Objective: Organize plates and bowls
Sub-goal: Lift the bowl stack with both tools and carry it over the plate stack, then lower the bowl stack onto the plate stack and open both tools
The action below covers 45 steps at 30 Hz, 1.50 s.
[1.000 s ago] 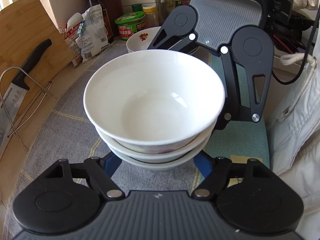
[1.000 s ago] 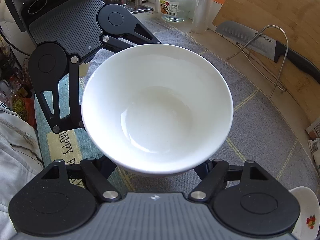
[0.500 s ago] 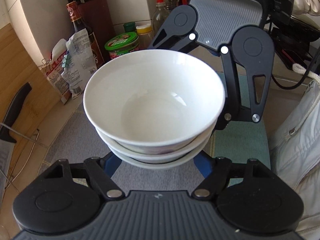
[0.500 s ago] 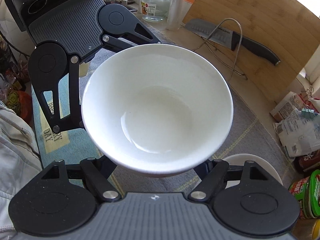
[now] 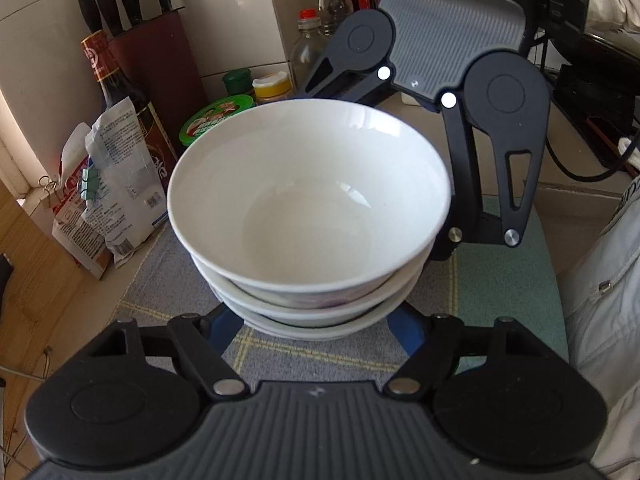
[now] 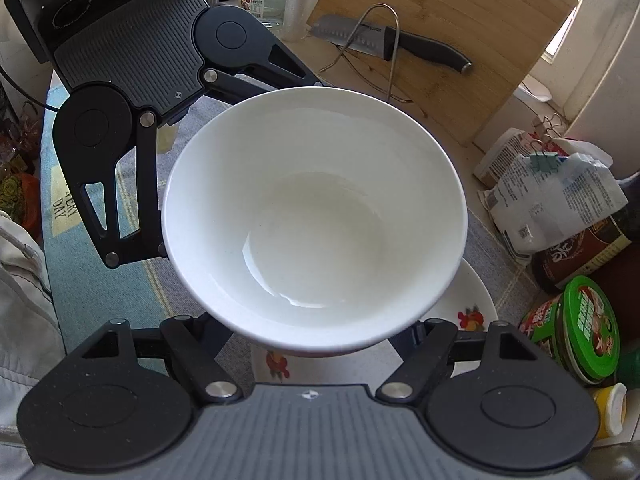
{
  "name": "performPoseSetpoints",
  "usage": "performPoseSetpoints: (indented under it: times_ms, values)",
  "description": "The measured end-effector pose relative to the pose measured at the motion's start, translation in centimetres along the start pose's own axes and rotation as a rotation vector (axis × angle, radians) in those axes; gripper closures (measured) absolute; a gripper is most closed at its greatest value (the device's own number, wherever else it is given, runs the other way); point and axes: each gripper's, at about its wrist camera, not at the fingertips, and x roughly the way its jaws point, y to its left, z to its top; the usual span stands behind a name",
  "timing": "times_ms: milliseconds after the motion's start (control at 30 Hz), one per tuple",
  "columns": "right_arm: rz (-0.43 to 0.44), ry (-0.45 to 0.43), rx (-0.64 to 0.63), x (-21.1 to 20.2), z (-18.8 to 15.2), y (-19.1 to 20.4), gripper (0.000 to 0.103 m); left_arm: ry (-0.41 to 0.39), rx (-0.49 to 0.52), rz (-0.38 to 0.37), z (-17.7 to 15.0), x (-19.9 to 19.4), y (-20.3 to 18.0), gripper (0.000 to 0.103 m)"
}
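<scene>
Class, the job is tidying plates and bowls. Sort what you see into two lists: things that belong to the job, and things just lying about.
Belongs to the job:
- stack of white bowls, held between both grippers
- left gripper
- right gripper
- flowered plate under the stack

Just lying about:
- knife
- cutting board
- green-lidded tub
- clipped bag
- knife block

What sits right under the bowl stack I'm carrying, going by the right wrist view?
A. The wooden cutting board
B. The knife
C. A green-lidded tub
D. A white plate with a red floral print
D: in the right wrist view the white plate with red floral print peeks out below the bowl stack; the cutting board and knife lie farther back.
</scene>
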Motion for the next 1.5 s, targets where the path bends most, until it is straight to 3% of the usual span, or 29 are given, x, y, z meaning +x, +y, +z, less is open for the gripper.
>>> performPoseSetpoints:
  times_ms: [733,1500]
  values:
    - [-0.001,0.043,0.011,1.1,-3.2,-4.3,0.02,0.022,-0.001,-0.015,2.2,5.1,1.3,0.025]
    - [0.01,0.056,0.03,1.3,-3.3,-4.5,0.018,0.016,-0.044,-0.035,1.9,5.8,1.9,0.024]
